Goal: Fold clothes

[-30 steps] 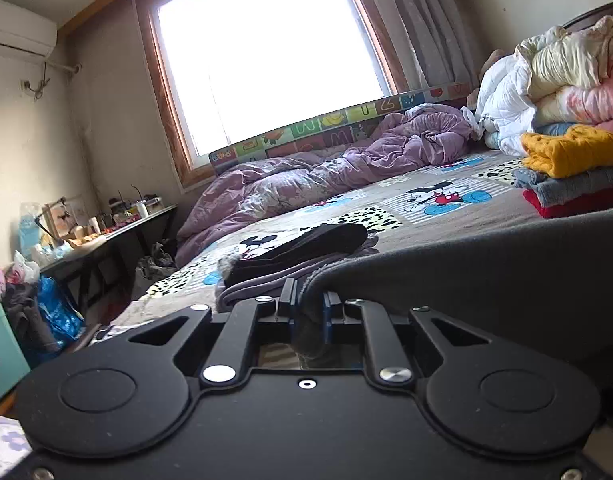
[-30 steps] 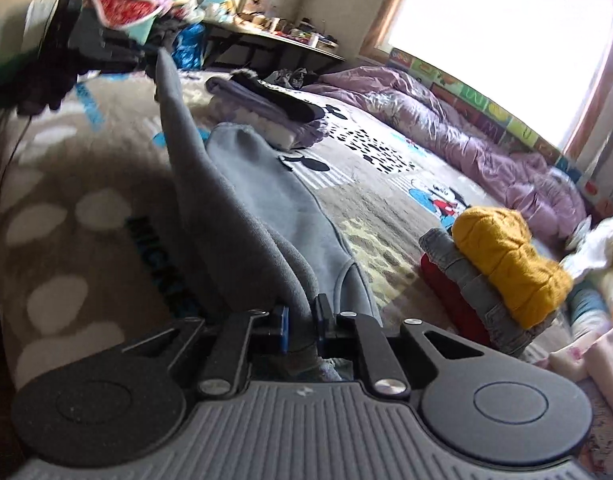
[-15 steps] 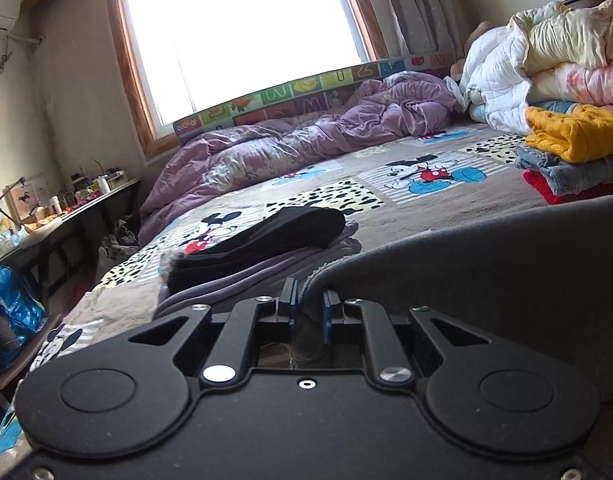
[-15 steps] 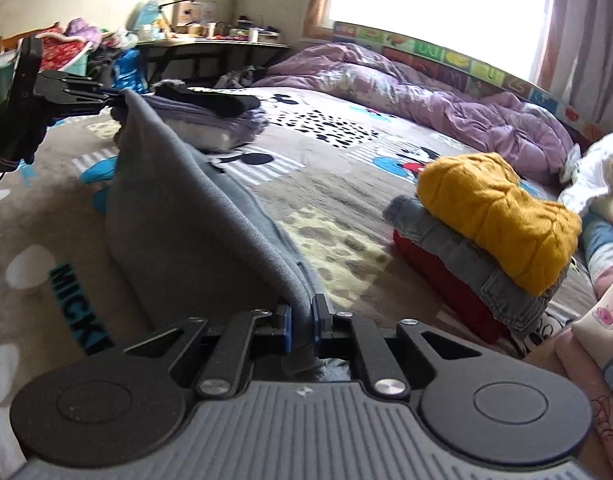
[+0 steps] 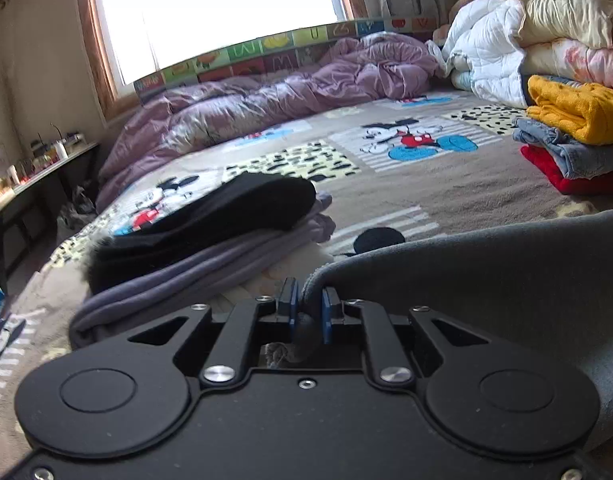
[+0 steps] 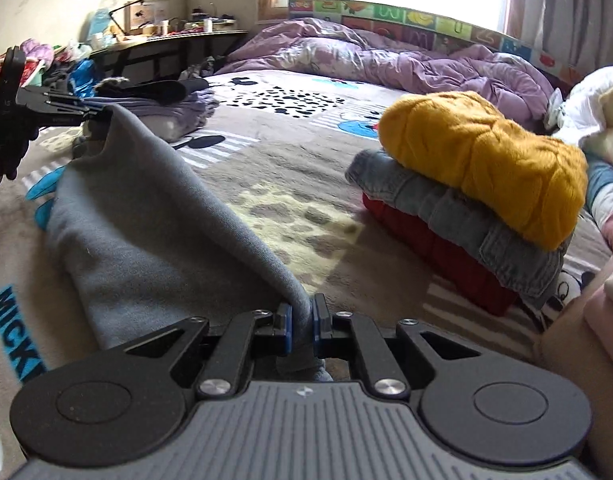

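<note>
Both tongs are pinching the grey garment: the left tongs (image 5: pixel 306 312) are gripping one edge, the right tongs (image 6: pixel 300 326) another, so the thick, fleecy grey garment (image 6: pixel 146 216) is draping onto the plush cartoon-print bed (image 6: pixel 290 160). Keeping the held edge taut and level should be giving a cleaner fold beside the folded stack (image 6: pixel 474 192) of knit, denim and red cloth.

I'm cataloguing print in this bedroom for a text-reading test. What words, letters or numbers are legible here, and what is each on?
"MICK", cut off at the picture's edge: blue letters on the bedspread.
"U": one tile of the alphabet panel under the window; its other letters are too blurred to read.
A number on the left tongs' black mount: too small to read.
Items on the desk: too small to read.
</note>
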The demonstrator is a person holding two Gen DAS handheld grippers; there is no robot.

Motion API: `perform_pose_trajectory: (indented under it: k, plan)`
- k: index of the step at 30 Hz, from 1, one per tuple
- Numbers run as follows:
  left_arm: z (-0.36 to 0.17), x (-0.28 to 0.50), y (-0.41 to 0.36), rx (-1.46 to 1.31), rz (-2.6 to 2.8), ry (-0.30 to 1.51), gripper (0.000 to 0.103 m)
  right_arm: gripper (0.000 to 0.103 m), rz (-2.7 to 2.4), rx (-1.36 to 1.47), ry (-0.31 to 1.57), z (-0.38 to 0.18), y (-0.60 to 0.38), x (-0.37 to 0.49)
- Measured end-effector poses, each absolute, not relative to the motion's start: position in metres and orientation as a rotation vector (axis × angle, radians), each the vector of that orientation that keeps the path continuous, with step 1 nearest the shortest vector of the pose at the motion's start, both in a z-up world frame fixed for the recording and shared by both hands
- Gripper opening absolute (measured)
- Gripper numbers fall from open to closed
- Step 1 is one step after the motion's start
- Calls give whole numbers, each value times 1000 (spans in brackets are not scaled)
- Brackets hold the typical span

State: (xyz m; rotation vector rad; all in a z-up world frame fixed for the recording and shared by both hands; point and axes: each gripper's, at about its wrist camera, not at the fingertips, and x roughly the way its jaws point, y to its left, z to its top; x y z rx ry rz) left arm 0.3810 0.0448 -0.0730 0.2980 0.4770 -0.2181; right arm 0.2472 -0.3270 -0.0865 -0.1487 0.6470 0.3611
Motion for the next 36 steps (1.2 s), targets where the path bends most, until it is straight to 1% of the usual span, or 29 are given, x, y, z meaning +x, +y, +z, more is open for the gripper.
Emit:
perform_pose_trajectory:
  k: [12,13,14,15,16,17,18,21,23,27,29,30,31,32,34,36]
  plan:
    - [-85,400,45,270,-232,538,12,13,327,-50,680,-105,-335,268]
    - [-86,400,44,278,-225,537,19,13,322,-40,686,-106,-335,269]
    - [-87,401,44,282,-210,529,22,16,313,-33,694,-106,-334,271]
    - [-87,401,47,264,-187,524,35,19,304,-28,703,-107,-333,272]
    - [-87,402,50,240,-163,521,53,20,293,-32,712,-109,-332,273]
    - [-85,400,55,215,-141,513,53,30,274,-45,722,-110,-330,274]
    - [-81,399,63,190,-132,502,53,37,247,-56,726,-110,-328,274]
    - [-65,388,83,121,-112,463,49,38,221,26,693,-103,-335,268]
    - [-56,378,95,80,-102,435,49,38,189,46,659,-97,-338,260]
    - [-45,362,111,-10,-133,391,45,39,156,-34,575,-84,-324,235]
    - [-47,359,109,-7,-173,394,42,38,182,-46,543,-81,-314,225]
    - [-49,359,104,8,-202,402,36,38,194,-52,527,-80,-308,220]
    - [-53,360,96,36,-225,412,34,38,206,-61,521,-81,-303,217]
    - [-57,360,88,68,-247,421,34,37,214,-67,517,-83,-297,215]
    - [-67,363,74,111,-285,441,29,37,216,-53,513,-89,-291,214]
    - [-81,370,64,148,-281,477,29,37,206,-31,519,-98,-288,216]
